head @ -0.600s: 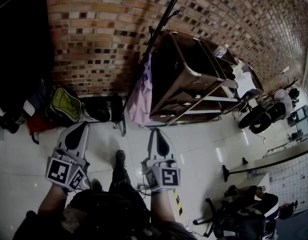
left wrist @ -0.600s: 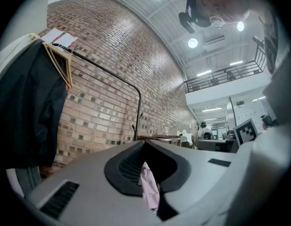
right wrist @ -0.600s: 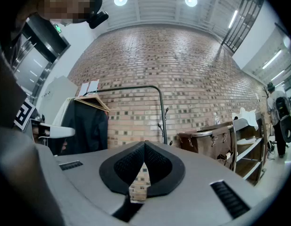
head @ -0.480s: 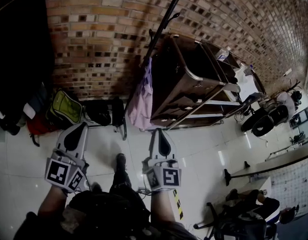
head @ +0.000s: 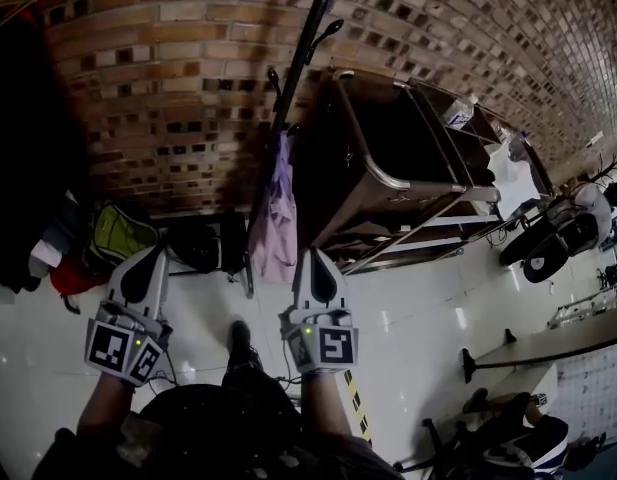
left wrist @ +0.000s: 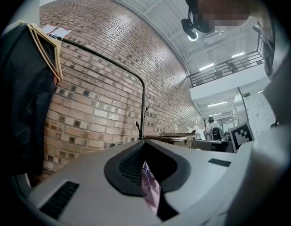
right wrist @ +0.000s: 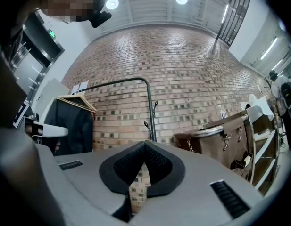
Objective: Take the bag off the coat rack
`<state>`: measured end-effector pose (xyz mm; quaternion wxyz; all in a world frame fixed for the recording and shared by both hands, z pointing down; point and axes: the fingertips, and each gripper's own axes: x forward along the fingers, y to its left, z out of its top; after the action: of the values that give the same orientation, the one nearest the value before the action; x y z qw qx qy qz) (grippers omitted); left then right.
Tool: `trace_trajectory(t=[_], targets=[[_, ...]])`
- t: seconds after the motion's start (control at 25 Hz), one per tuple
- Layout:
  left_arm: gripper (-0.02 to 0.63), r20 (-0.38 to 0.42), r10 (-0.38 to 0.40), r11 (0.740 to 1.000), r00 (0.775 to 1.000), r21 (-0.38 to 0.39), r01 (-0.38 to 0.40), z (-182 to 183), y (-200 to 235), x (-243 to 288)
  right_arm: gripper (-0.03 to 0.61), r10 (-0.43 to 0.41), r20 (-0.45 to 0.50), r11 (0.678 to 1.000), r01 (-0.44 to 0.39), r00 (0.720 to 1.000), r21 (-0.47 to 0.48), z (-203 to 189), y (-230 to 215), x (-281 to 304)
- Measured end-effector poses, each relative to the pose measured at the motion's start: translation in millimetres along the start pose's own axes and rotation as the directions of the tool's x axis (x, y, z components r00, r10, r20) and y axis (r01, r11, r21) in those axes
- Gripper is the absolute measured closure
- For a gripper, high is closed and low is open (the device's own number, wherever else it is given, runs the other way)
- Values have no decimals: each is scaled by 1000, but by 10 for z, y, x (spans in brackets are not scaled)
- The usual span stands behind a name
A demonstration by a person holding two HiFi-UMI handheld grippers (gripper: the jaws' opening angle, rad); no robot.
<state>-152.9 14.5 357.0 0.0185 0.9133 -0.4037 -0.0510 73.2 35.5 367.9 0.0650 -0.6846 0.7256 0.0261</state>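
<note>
A lilac cloth bag (head: pixel 277 218) hangs from a hook low on the black coat rack pole (head: pixel 300 58), in front of the brick wall. Both grippers are held low in front of me, short of the bag. My left gripper (head: pixel 159 251) is shut and empty, to the bag's lower left. My right gripper (head: pixel 311 252) is shut and empty, just below and right of the bag's bottom edge. In the left gripper view the bag (left wrist: pixel 150 190) shows through the slit below the closed tips (left wrist: pixel 144 142), with the pole (left wrist: pixel 144 112) above. The right gripper view shows the pole (right wrist: pixel 151 114) past its closed tips (right wrist: pixel 145 143).
A metal cart with a dark brown liner (head: pixel 388 158) stands right of the rack. A green backpack (head: pixel 115 236) and a black bag (head: pixel 195 245) lie on the floor at the left, under dark hanging clothes (head: pixel 28 158). Chairs (head: pixel 548 258) and a desk (head: pixel 578 333) stand far right.
The view has shifted: the rack and the bag now stand more directly ahead and a little closer between the grippers. Both grippers stay shut and level.
</note>
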Motion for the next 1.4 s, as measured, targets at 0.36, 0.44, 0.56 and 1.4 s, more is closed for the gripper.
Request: trace_trajectory(t=[0.36, 0.44, 0.56, 1.4], targets=[[594, -33, 44, 999, 998, -21, -44, -141, 149, 1029, 560, 32, -72, 999, -31, 997, 16, -229, -615, 878], [594, -32, 46, 999, 998, -18, -47, -155, 131, 1195, 560, 53, -83, 998, -51, 995, 24, -277, -693, 988], [594, -36, 51, 999, 998, 1, -51, -140, 90, 1411, 560, 91, -111, 995, -86, 990, 49, -348, -784, 1133], [594, -8, 130, 991, 991, 19, -130, -250, 815, 2417, 371, 207, -266, 978, -190, 942, 89, -1154, -869, 2458]])
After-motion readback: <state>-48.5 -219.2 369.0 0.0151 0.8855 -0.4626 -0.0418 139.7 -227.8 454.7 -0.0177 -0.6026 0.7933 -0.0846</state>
